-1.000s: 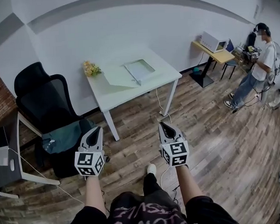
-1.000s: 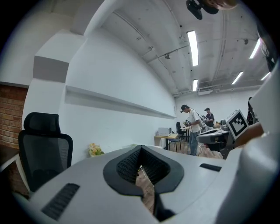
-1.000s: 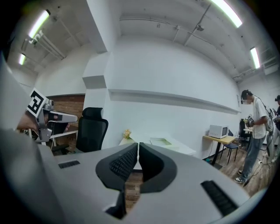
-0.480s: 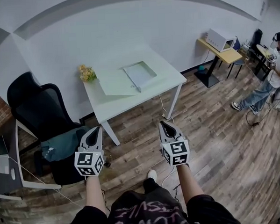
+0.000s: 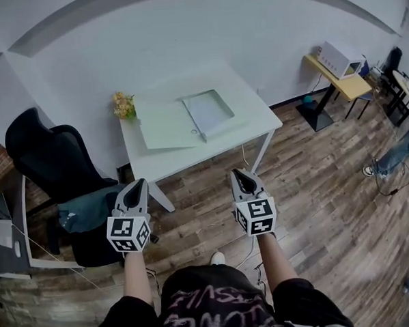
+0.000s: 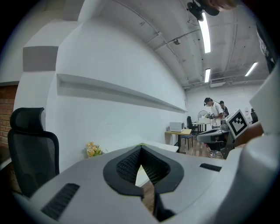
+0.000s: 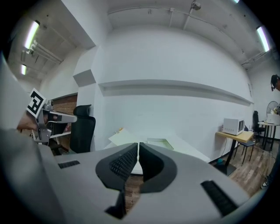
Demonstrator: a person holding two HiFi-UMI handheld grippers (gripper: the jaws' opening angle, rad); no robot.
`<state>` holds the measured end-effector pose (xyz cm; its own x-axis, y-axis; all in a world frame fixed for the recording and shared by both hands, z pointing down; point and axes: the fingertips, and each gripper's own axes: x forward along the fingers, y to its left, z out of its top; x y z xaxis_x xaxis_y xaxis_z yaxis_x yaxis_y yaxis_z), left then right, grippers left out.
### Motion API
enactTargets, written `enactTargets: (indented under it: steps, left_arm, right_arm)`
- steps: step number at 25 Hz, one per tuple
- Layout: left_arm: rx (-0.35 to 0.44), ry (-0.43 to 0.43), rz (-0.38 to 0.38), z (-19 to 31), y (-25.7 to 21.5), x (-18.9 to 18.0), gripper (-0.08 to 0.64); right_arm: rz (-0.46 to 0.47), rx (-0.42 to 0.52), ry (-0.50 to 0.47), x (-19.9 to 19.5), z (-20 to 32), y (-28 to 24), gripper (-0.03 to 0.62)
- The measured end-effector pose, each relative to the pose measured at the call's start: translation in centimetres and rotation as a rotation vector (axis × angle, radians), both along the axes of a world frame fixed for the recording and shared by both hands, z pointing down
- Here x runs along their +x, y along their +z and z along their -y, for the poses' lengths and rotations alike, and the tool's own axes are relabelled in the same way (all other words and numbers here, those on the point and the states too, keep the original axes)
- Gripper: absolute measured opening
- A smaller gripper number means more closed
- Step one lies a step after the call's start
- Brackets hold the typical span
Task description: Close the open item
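Closer than a second earlier, the white rectangular table [image 5: 190,157] bore the pale-green card folder [image 5: 167,124], open at its middle, spine pointing away. Short of the table's near edge hung the left gripper [image 5: 137,190] and right gripper [image 5: 241,176], jaws pressed together, empty, neither clearly nearer.

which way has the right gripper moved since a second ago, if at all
Yes: the right gripper has moved forward, closer to the white table.
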<state>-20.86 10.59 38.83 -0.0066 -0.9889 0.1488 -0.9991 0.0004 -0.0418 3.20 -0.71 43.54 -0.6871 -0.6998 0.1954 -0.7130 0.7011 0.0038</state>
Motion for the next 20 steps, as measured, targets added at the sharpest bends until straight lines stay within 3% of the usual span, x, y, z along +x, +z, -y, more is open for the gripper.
enactTargets:
  steps: [9,20]
  left_arm:
    - [-0.015,-0.043,-0.004,4.0,0.6,-2.2,0.012]
    - [-0.041,-0.083,-0.017,11.2,3.1,-8.3,0.013]
  right_arm:
    - [0.004,-0.016,-0.02,-1.1,4.7,0.6,0.028]
    - [-0.022,-0.026,-0.044,-6.7,12.5,2.8,0.026]
